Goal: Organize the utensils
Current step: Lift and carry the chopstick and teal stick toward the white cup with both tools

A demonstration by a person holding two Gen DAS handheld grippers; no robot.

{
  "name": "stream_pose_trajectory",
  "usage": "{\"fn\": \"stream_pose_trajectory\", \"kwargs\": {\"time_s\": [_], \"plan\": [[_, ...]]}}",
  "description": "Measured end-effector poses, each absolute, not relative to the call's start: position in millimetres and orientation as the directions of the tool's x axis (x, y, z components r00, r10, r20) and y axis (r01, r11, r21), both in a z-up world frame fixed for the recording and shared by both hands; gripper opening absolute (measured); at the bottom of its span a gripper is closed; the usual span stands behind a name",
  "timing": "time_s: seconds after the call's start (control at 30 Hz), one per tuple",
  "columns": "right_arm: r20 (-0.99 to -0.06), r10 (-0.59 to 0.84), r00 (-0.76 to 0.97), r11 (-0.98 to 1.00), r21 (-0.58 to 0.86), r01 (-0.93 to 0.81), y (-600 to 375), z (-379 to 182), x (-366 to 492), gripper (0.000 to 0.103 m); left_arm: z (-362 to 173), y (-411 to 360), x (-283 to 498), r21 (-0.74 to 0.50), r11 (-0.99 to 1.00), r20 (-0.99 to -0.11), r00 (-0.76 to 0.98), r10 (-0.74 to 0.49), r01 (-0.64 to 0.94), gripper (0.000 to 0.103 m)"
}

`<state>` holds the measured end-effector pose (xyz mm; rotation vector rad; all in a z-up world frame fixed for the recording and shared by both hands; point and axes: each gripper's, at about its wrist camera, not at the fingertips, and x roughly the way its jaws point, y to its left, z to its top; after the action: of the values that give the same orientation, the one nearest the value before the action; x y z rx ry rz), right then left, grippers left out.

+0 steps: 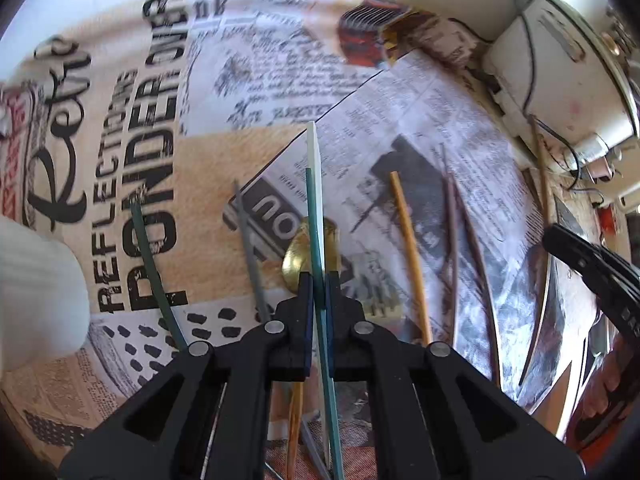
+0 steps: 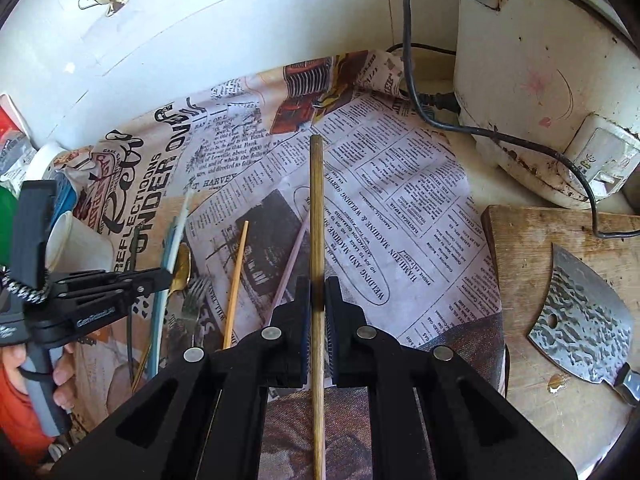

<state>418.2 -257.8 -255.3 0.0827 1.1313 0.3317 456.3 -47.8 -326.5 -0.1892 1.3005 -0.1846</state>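
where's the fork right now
In the right wrist view the fork lies on the newspaper-print cloth at lower left, between the gold spoon and the yellow chopstick.

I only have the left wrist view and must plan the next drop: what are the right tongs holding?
Observer: The right tongs are shut on a brown wooden chopstick.
Operator: Anything sharp out past my right edge?
Observer: Yes, a cleaver lies on a wooden cutting board beside the printed cloth.
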Motion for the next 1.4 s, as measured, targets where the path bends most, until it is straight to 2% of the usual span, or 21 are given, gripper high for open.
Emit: {"fn": "stream_pose_trajectory", "kwargs": {"time_s": [0.4,0.6,0.9,1.4], "plan": [[-0.871,0.321,0.371,0.940,0.243,-0.241,-245.8,-255.7,413.5,0.007,-329.2,-50.3,448.8,-0.219,0.974,-0.944,0.238,-0.227,0.063,0.005],[-0.870,0.325,0.372,0.938,0.246,-0.243,-245.1,-254.7,411.5,0.007,-318.1,-46.7,442.2,-0.245,0.968,-0.933,0.262,-0.248,0.044,0.004],[-0.852,0.338,0.400,0.933,0.249,-0.258,-242.1,-242.1,405.6,0.007,-278.9,-41.2,422.5,-0.234,0.970,-0.902,0.358,-0.241,0.061,0.003],[-0.759,0.396,0.518,0.903,0.217,-0.372,-206.0,-183.7,381.2,0.006,-198.5,-4.8,371.7,-0.227,0.974,-0.806,0.560,-0.191,0.006,0.003]]}}
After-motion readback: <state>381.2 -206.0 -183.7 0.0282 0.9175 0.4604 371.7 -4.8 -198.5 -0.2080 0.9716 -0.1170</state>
